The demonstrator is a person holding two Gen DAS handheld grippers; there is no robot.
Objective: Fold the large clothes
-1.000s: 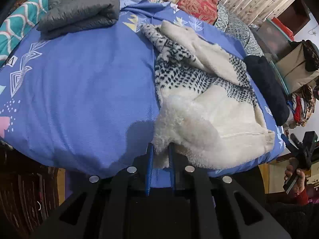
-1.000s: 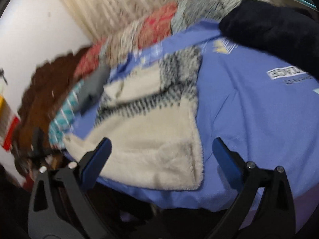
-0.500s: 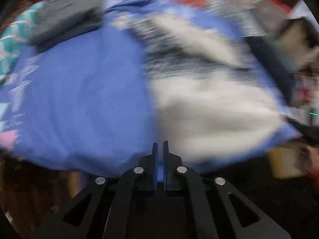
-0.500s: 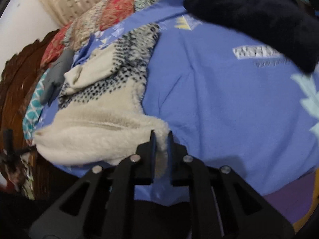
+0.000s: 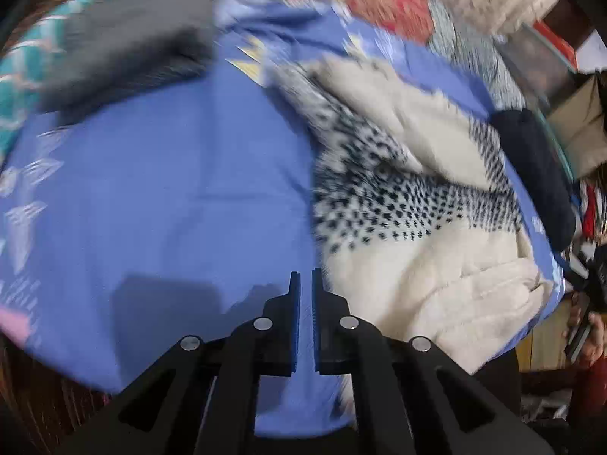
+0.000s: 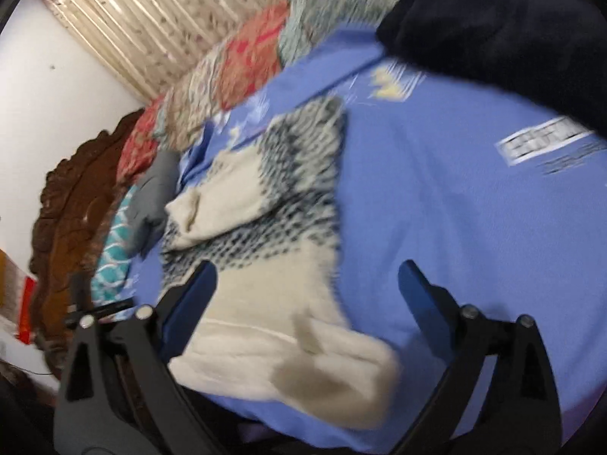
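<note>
A cream fleece garment [image 5: 436, 261] with a black-and-white speckled band lies on the blue bedsheet [image 5: 170, 197], right of centre in the left wrist view. My left gripper [image 5: 305, 284] is shut and empty just left of the garment's lower hem. In the right wrist view the same garment [image 6: 273, 265] lies between and beyond the spread fingers. My right gripper [image 6: 307, 284] is open and empty above the cream hem, which looks folded over near the bed's front edge.
A folded grey garment [image 5: 129, 45] lies at the far left of the bed. A dark navy garment [image 5: 538, 174] lies along the right edge, large at the top right in the right wrist view [image 6: 504, 34]. Patterned quilts [image 6: 235, 76] and a carved wooden headboard [image 6: 72, 204] lie beyond.
My left gripper let go of the cream hem and shut empty beside it. My right gripper shut on the hem's other corner half a second ago, then released it and opened wide.
</note>
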